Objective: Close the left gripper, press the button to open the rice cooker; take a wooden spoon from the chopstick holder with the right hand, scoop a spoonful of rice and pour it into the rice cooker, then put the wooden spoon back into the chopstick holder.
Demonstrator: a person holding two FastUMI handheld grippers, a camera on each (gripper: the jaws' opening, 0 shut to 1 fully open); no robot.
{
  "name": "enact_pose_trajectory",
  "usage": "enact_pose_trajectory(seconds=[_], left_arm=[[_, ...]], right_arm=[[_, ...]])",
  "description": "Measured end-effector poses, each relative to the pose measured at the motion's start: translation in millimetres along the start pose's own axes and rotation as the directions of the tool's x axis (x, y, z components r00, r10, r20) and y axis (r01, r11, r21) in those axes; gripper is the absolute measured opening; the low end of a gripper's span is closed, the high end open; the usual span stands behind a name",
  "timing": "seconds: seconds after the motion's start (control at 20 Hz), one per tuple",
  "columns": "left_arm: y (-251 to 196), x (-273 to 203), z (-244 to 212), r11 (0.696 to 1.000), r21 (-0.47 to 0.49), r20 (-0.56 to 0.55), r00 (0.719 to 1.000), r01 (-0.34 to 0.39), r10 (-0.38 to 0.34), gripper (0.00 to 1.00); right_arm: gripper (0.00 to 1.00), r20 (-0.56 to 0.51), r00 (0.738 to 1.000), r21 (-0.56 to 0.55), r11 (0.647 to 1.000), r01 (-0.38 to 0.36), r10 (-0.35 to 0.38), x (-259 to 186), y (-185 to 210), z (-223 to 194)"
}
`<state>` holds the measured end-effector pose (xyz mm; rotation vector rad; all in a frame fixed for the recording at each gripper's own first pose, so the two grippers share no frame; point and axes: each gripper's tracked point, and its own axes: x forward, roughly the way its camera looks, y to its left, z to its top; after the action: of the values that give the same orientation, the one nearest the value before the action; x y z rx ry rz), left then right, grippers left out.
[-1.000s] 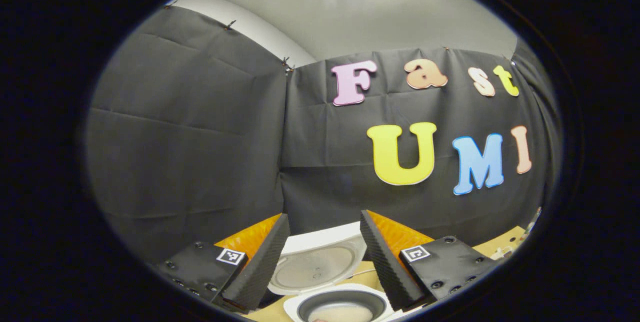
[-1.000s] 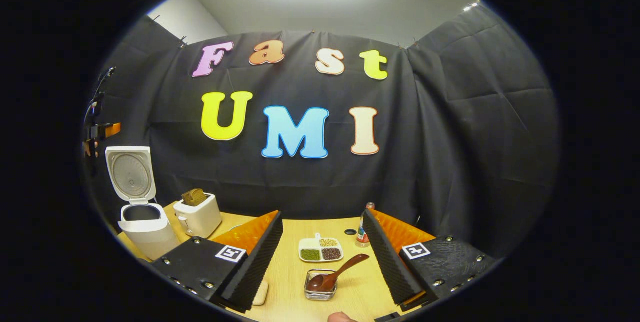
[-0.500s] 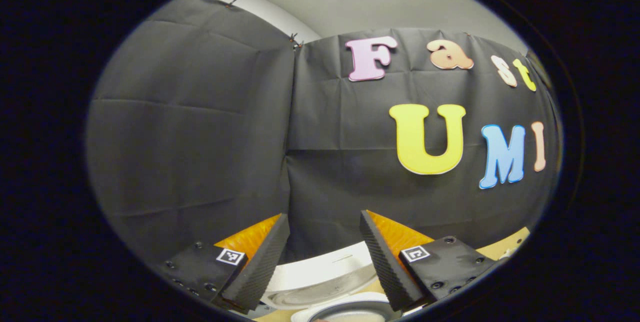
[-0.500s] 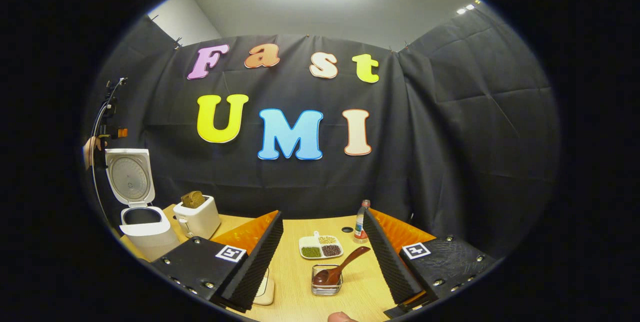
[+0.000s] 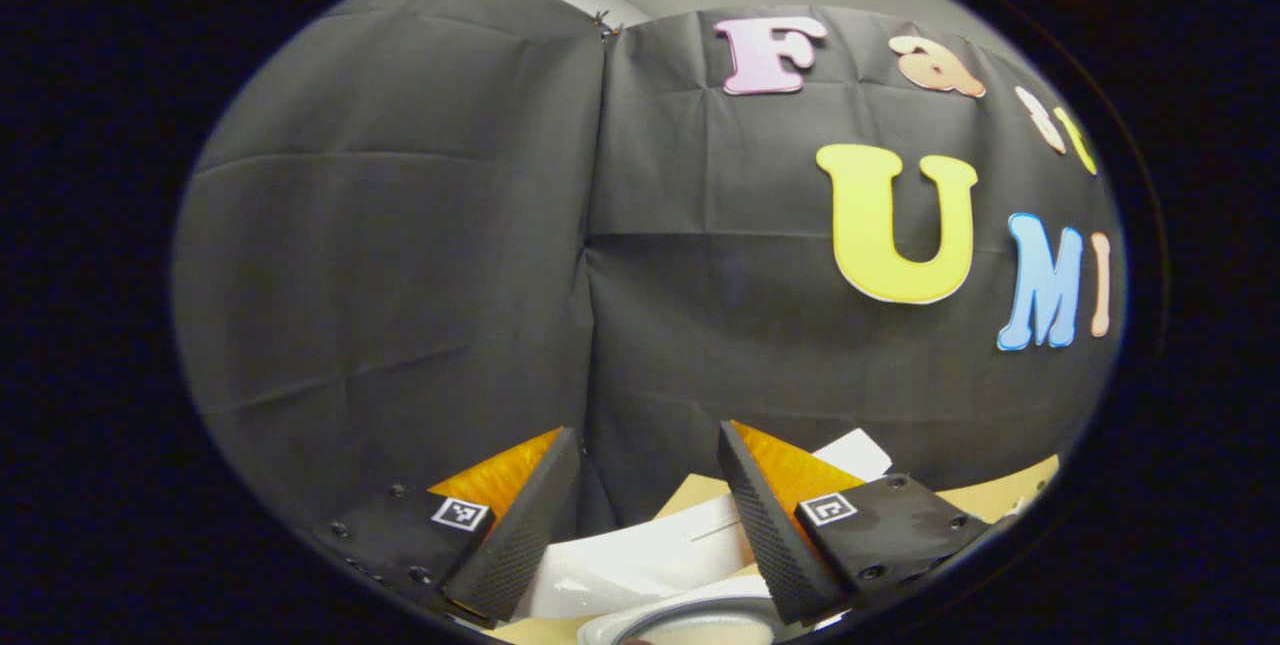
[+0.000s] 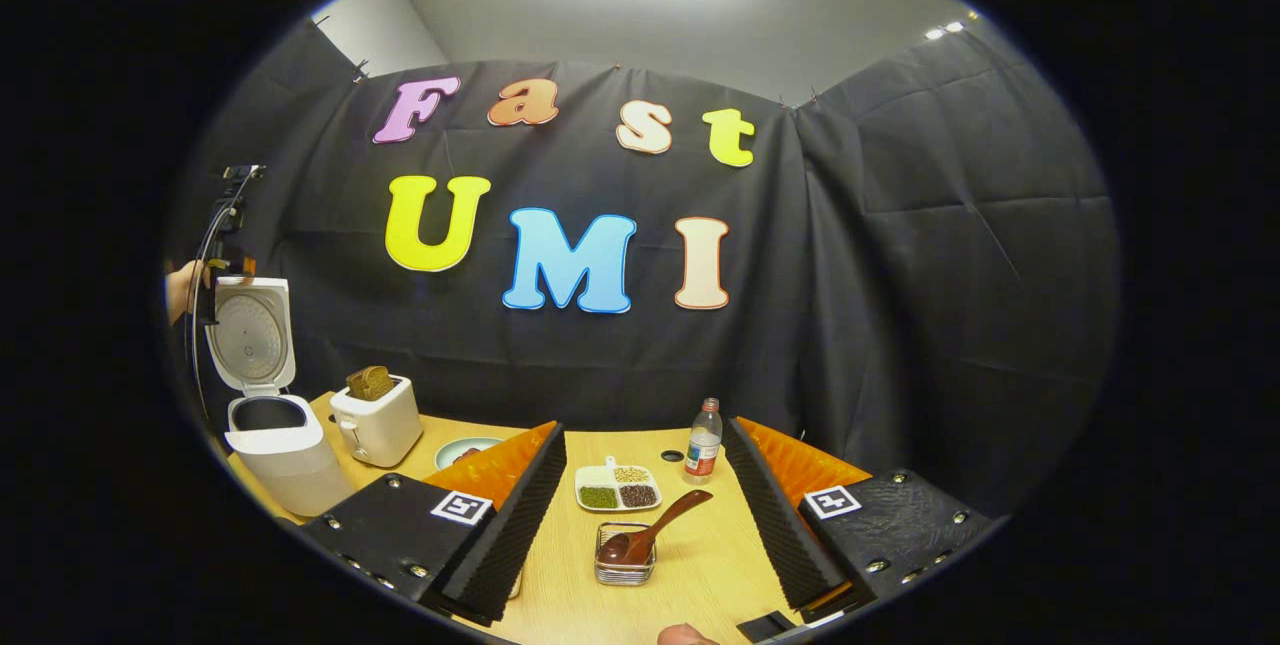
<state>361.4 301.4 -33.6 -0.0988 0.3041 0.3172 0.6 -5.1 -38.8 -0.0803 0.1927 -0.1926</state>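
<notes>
The white rice cooker stands at the table's left end with its lid swung upright. In the left gripper view the lid and the pot's rim lie just below my open left gripper, which holds nothing. That left gripper hovers beside the lid's top, held by a hand. A brown wooden spoon rests bowl-down in a small wire holder, close ahead of my open, empty right gripper.
A white toaster with bread stands right of the cooker, with a pale plate beside it. A divided dish of grains and a small bottle sit behind the holder. The light wooden table ends at the black cloth wall.
The left gripper has risen and turned left, so the cooker has slid lower in its view. The right gripper has drawn back a little from the spoon holder. Both stayed open.
</notes>
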Motion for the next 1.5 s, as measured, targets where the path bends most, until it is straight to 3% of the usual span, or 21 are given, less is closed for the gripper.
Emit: enact_pose_trajectory(seconds=[0.3,0.45,0.5,0.65,0.8,1.2,1.5], left_arm=[[-10,-16,-7,1.000,-0.012,-0.014,1.000,-0.001,0.001,0.95],[-19,-32,-11,1.000,-0.012,-0.011,1.000,0.000,0.000,1.00],[-22,-37,-13,1.000,-0.012,-0.009,1.000,0.000,-0.001,0.96],[-31,-55,-22,1.000,-0.017,-0.017,1.000,0.004,-0.004,1.00],[-43,-73,-33,1.000,-0.027,-0.032,0.999,0.011,-0.012,0.97],[-78,-125,-98,0.992,-0.092,-0.141,0.986,0.081,-0.094,0.98],[-90,-156,-129,0.993,-0.085,-0.155,0.983,0.087,-0.100,0.98]], right_arm=[[0.98,0.006,0.999,-0.016,0.999,-0.037,0.037,11,-10,4],[0.98,0.008,0.998,-0.023,0.998,-0.061,0.061,17,-16,7],[0.98,0.010,0.997,-0.022,0.997,-0.071,0.071,19,-17,7],[0.96,0.005,0.995,-0.031,0.995,-0.096,0.097,25,-23,5],[0.96,0.006,0.992,-0.036,0.992,-0.122,0.122,31,-26,5],[0.96,0.031,0.982,-0.006,0.983,-0.186,0.186,44,-33,10],[0.96,0.040,0.976,-0.017,0.977,-0.213,0.214,48,-37,10]])
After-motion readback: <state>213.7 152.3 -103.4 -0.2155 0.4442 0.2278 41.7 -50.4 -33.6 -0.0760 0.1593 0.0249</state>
